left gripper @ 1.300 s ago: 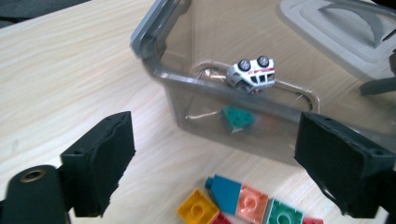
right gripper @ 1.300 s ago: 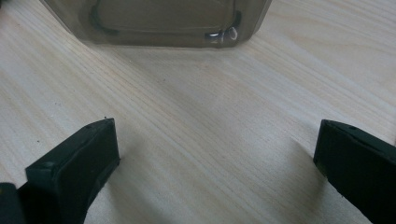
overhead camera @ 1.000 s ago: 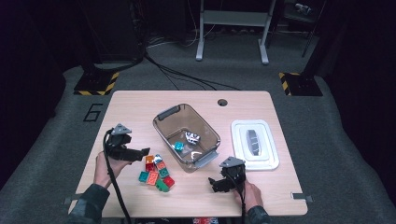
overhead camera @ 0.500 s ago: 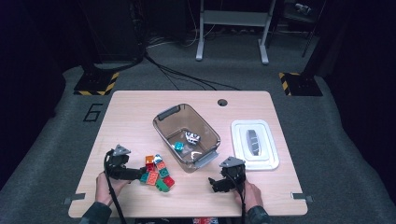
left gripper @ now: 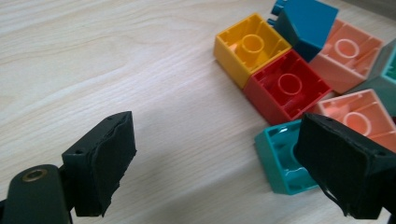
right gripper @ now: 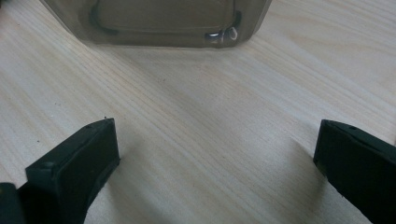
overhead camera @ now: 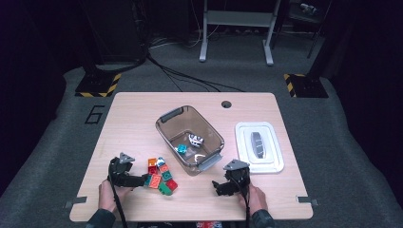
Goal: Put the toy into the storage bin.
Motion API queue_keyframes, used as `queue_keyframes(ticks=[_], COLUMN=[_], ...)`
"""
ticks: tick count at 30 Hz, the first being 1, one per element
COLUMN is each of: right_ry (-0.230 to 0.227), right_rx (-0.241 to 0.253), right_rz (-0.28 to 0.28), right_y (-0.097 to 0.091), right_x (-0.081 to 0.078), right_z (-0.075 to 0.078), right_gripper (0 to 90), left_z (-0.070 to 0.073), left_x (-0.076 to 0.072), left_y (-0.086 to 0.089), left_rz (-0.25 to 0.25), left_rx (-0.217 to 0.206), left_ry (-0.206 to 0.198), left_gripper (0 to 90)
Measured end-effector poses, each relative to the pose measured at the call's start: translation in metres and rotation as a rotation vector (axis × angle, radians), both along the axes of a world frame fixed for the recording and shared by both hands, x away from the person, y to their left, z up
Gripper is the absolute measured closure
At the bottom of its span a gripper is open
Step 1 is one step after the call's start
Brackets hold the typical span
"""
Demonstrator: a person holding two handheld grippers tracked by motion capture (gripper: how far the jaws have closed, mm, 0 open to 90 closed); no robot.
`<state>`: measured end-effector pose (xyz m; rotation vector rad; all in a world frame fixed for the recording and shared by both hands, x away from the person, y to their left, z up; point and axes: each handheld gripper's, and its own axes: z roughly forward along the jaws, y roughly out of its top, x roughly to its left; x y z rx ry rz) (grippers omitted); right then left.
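Note:
A pile of toy bricks (overhead camera: 159, 175) lies near the table's front left. In the left gripper view I see a yellow brick (left gripper: 250, 46), a red brick (left gripper: 287, 91), a blue brick (left gripper: 306, 23), pink ones and a teal brick (left gripper: 278, 161), several with hollow sides up. My left gripper (overhead camera: 141, 181) is low at the pile's left edge. Its jaws (left gripper: 219, 168) have just been closing a little and stand open. The teal brick sits at the right jaw's inner side, bare wood fills the rest of the gap, and nothing is gripped. My right gripper (overhead camera: 219, 187) rests open over bare wood (right gripper: 215, 163).
A smoky clear bin (overhead camera: 166, 133) stands mid-table with a teal piece (overhead camera: 181, 149) and a white-and-black piece (overhead camera: 195, 139) inside; its near wall (right gripper: 159, 18) is ahead of the right gripper. A white lid (overhead camera: 275, 164) carrying a grey object (overhead camera: 256, 144) lies to the right.
My left gripper has come down and toward the front edge, ending beside the brick pile. The right gripper has stayed put.

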<state>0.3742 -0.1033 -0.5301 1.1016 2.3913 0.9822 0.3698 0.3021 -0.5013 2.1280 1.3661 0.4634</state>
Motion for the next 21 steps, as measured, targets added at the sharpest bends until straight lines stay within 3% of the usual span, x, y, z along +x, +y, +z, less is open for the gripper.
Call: queue_keyframes(ticks=[8, 11, 15, 21], right_ry=[0.0, 0.0, 0.0, 0.0], right_rx=[0.0, 0.0, 0.0, 0.0], right_rz=[0.0, 0.0, 0.0, 0.0], right_y=[0.0, 0.0, 0.0, 0.0], right_x=[0.0, 0.0, 0.0, 0.0], right_z=[0.0, 0.0, 0.0, 0.0], right_gripper=[0.0, 0.0, 0.0, 0.0], left_z=[0.001, 0.004, 0.005, -0.001], left_x=[0.002, 0.0, -0.003, -0.003], left_y=[0.017, 0.02, 0.015, 0.003], left_rz=[0.042, 0.048, 0.05, 0.018], left_rx=[0.006, -0.017, -0.055, -0.053], left_ry=[-0.003, -0.01, 0.005, 0.039], left_gripper=[12.8, 12.7, 5.7, 0.7])
